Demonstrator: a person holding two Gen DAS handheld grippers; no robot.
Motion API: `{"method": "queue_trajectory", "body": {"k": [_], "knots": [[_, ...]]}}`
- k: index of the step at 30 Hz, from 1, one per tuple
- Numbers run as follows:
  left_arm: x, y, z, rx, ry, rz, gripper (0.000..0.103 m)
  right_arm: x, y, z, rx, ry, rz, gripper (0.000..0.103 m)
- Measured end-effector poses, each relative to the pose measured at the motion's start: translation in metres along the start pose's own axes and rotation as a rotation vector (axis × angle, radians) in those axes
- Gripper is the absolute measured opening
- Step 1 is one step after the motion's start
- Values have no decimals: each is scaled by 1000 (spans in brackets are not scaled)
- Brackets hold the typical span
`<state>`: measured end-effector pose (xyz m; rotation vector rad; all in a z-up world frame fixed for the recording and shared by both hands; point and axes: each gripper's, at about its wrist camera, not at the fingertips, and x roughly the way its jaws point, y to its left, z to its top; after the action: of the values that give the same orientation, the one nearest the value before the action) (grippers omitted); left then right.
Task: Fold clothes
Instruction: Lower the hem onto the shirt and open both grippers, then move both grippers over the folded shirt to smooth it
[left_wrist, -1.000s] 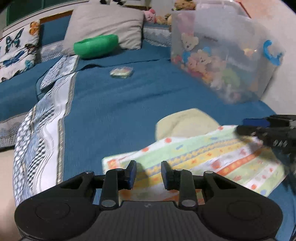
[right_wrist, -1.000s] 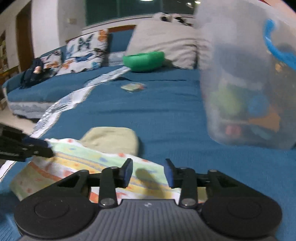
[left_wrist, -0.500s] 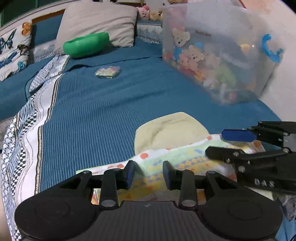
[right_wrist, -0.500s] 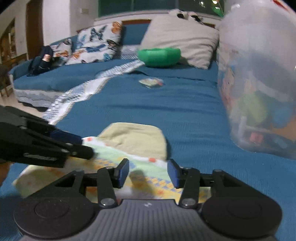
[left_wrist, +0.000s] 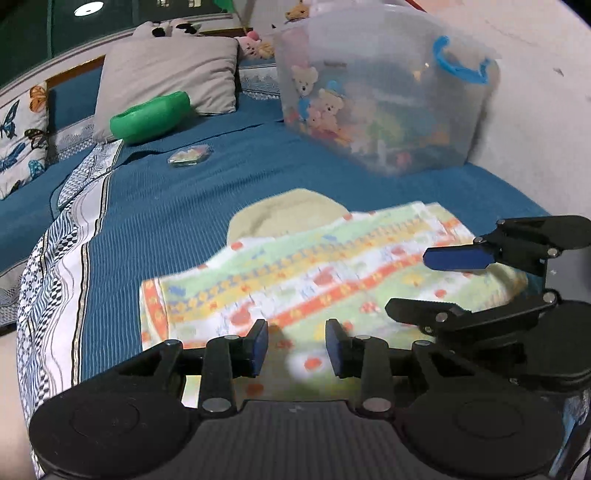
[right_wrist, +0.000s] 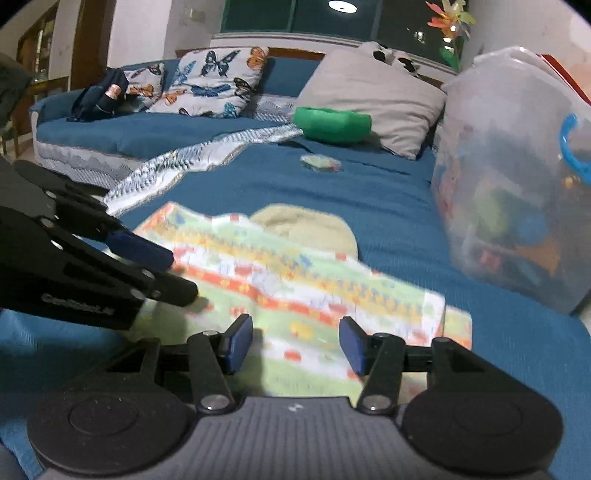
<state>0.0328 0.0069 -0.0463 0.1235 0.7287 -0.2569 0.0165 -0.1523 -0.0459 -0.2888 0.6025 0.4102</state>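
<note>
A folded garment with green, yellow and orange bands (left_wrist: 314, 273) lies on the blue bed cover; it also shows in the right wrist view (right_wrist: 303, 291). A pale yellow folded cloth (left_wrist: 288, 218) pokes out from under its far edge, also seen in the right wrist view (right_wrist: 310, 229). My left gripper (left_wrist: 294, 347) is open and empty above the garment's near edge. My right gripper (right_wrist: 295, 343) is open and empty over the garment too. The right gripper shows at the right of the left wrist view (left_wrist: 436, 284), the left gripper at the left of the right wrist view (right_wrist: 166, 273).
A clear plastic toy bin (left_wrist: 384, 99) with a blue handle stands at the far right on the bed. A green cushion (left_wrist: 151, 116), a grey pillow (left_wrist: 166, 74) and a small packet (left_wrist: 189, 157) lie further back. Butterfly pillows (right_wrist: 210, 83) lie at the head.
Both grippers have risen and pulled back from the garment, and their jaws have opened wider. The garment lies flat, more of it in view.
</note>
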Motion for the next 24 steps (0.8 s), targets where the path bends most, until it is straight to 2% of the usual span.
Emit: {"method": "queue_trajectory", "body": {"k": [5, 13, 16, 17, 20, 23, 24], "knots": [[-6, 11, -10, -31, -13, -2, 50, -16, -13, -15, 86, -10, 4, 58], [-21, 37, -24, -138, -17, -17, 51, -32, -34, -35, 162, 4, -3, 62], [-24, 47, -27, -189, -8, -29, 52, -36, -37, -33, 179, 3, 3, 63], [-25, 50, -26, -201, -7, -29, 52, -38, -38, -30, 185, -1, 4, 66], [-29, 55, -18, -215, -18, -20, 52, -39, -41, -16, 192, -37, 14, 86], [-23, 62, -4, -235, -24, -8, 52, -30, -44, 3, 185, -69, 31, 90], [-18, 66, 2, -249, -19, -5, 53, -23, -45, 9, 185, -68, 40, 97]]}}
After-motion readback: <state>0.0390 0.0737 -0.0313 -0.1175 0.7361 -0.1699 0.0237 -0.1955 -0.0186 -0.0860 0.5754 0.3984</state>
